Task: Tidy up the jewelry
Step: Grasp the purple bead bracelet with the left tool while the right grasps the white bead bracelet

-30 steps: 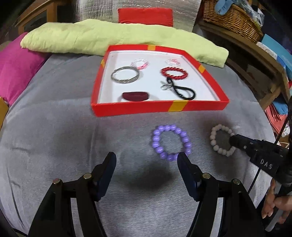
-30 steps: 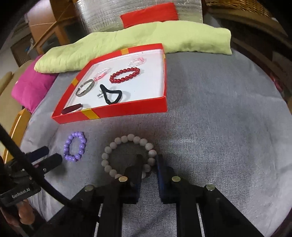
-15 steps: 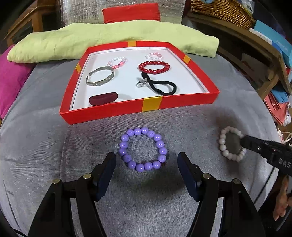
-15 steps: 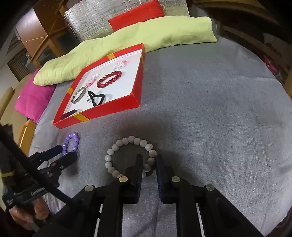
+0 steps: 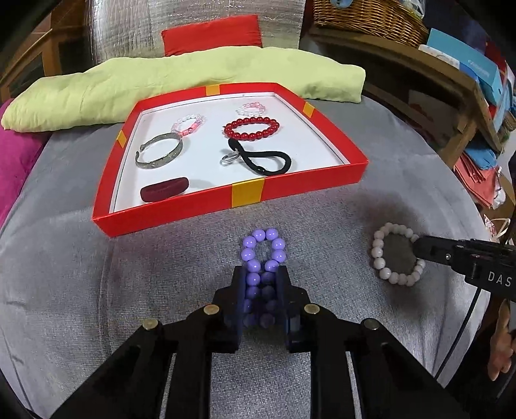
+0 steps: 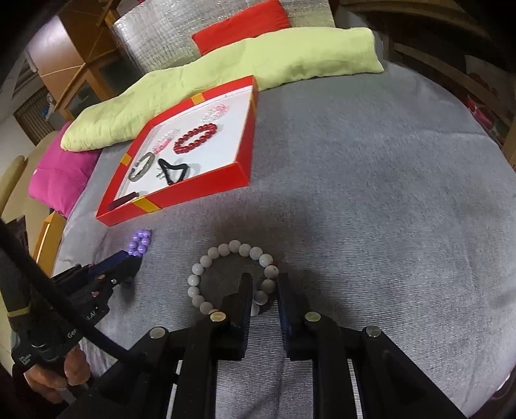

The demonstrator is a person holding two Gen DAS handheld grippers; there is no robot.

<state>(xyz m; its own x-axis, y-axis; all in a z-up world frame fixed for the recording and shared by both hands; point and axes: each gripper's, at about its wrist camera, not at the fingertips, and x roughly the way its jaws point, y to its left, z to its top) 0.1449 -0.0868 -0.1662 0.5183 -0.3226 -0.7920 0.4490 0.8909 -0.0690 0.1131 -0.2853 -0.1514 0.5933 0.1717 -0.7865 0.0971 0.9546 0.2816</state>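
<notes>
My left gripper [image 5: 260, 274] is shut on a purple bead bracelet [image 5: 262, 249], squeezing it into a narrow loop on the grey cloth; it also shows in the right wrist view [image 6: 140, 242]. My right gripper [image 6: 262, 279] is shut on the near side of a white bead bracelet [image 6: 225, 251], which lies on the cloth and shows in the left wrist view [image 5: 383, 254]. A red tray [image 5: 246, 192] beyond them holds a red bead bracelet [image 5: 251, 128], a silver bangle [image 5: 159, 154], a black cord [image 5: 264, 161], a dark red band [image 5: 164, 193] and two pale bead bracelets.
A green cushion [image 5: 180, 80] lies behind the tray, with a red cushion [image 5: 211, 32] behind it and a pink cushion [image 6: 58, 174] at the left. A wooden shelf with a basket [image 5: 371, 16] and boxes stands at the right.
My left gripper has moved forward and closed on the purple bracelet, flattening it. My right gripper stays shut on the white bracelet and has shifted slightly.
</notes>
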